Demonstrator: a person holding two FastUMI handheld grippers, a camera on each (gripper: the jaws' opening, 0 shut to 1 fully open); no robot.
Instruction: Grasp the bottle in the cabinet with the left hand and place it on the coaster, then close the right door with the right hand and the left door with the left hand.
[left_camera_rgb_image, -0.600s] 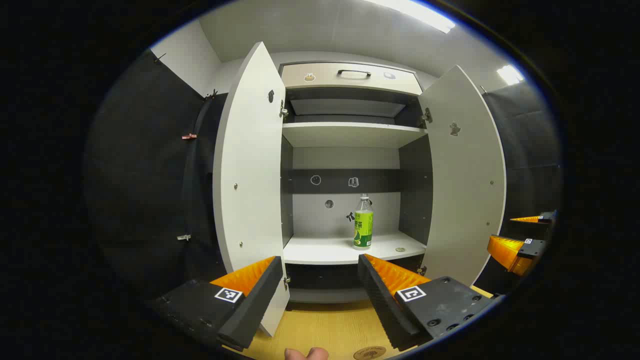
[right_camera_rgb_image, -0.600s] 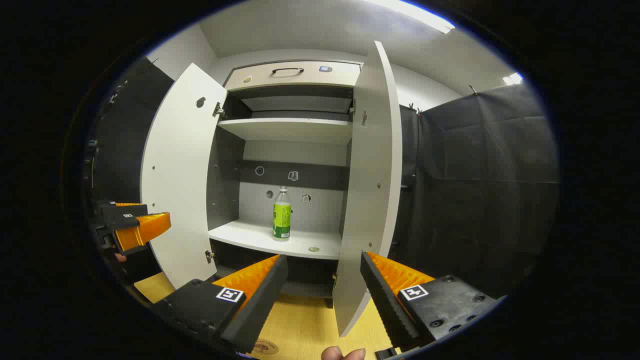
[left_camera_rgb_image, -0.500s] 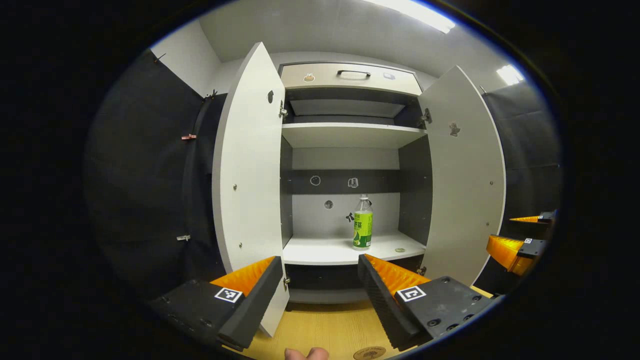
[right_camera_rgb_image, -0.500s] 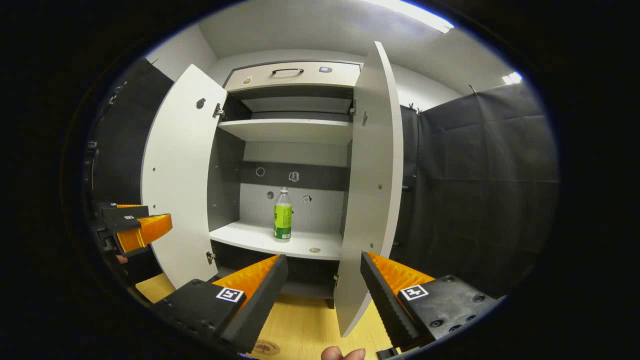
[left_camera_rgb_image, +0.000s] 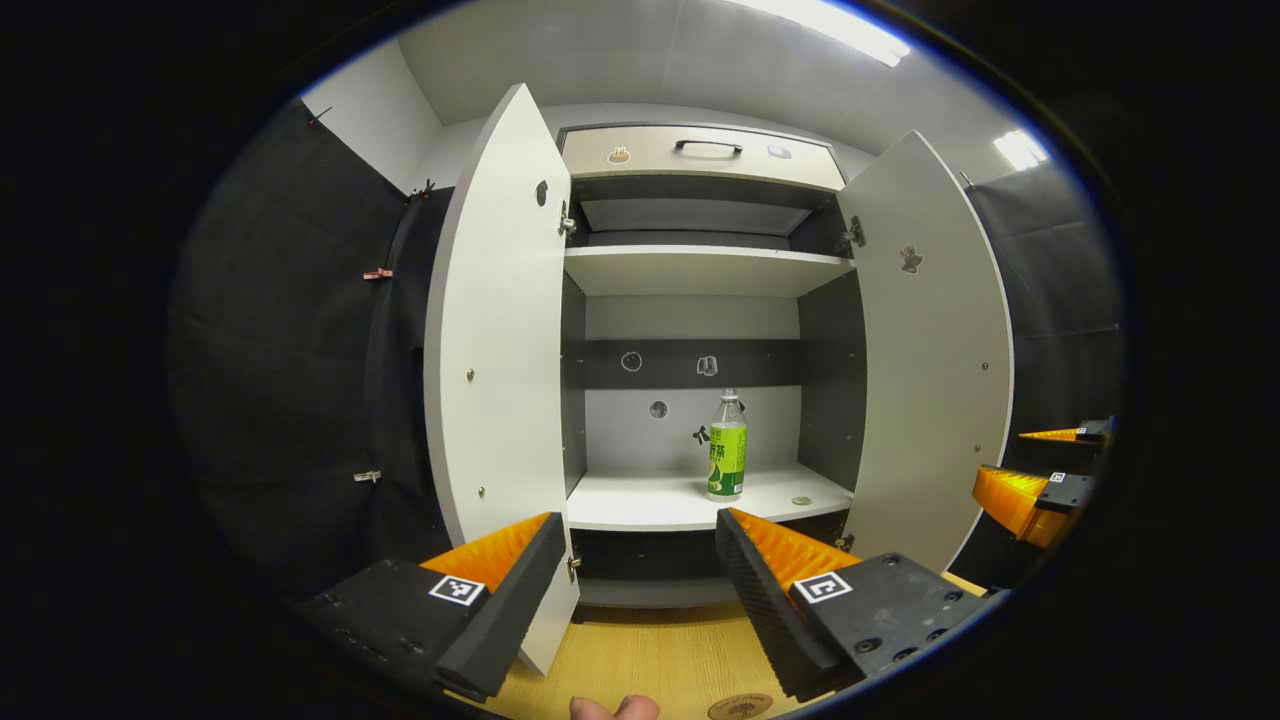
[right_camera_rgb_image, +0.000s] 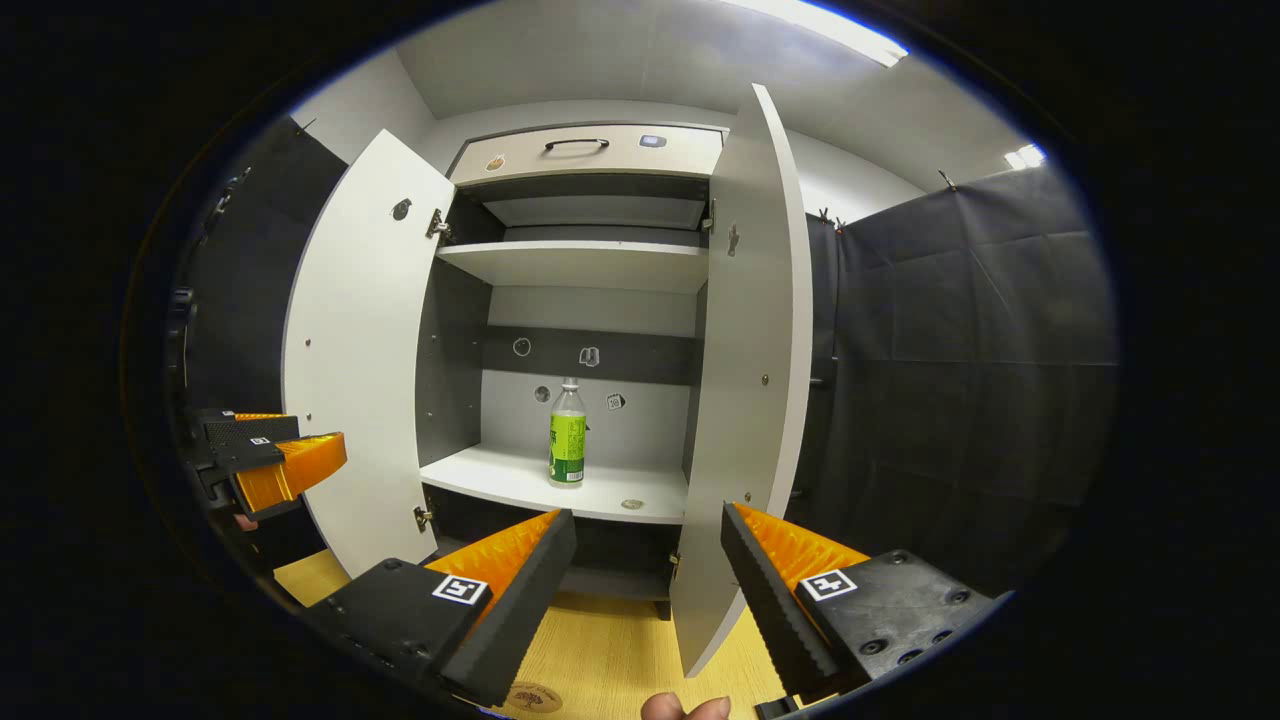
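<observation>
Step one, not yet begun: my left gripper (left_camera_rgb_image: 632, 560) is well short of the cabinet (left_camera_rgb_image: 700, 270), jaws spread and holding nothing; the right gripper (right_camera_rgb_image: 645, 560) likewise, beside the right door (right_camera_rgb_image: 745, 400). The bottle (left_camera_rgb_image: 727, 447) stands upright, alone but for a small disc (left_camera_rgb_image: 800, 499), on the lower shelf (left_camera_rgb_image: 640, 505); upper shelf bare. Next I judge a reach between the doors to straddle it; the coaster (left_camera_rgb_image: 740, 706) lies below on the table (left_camera_rgb_image: 640, 655).

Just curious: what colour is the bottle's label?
Bright green on the bottle, showing best in the right gripper view.
</observation>
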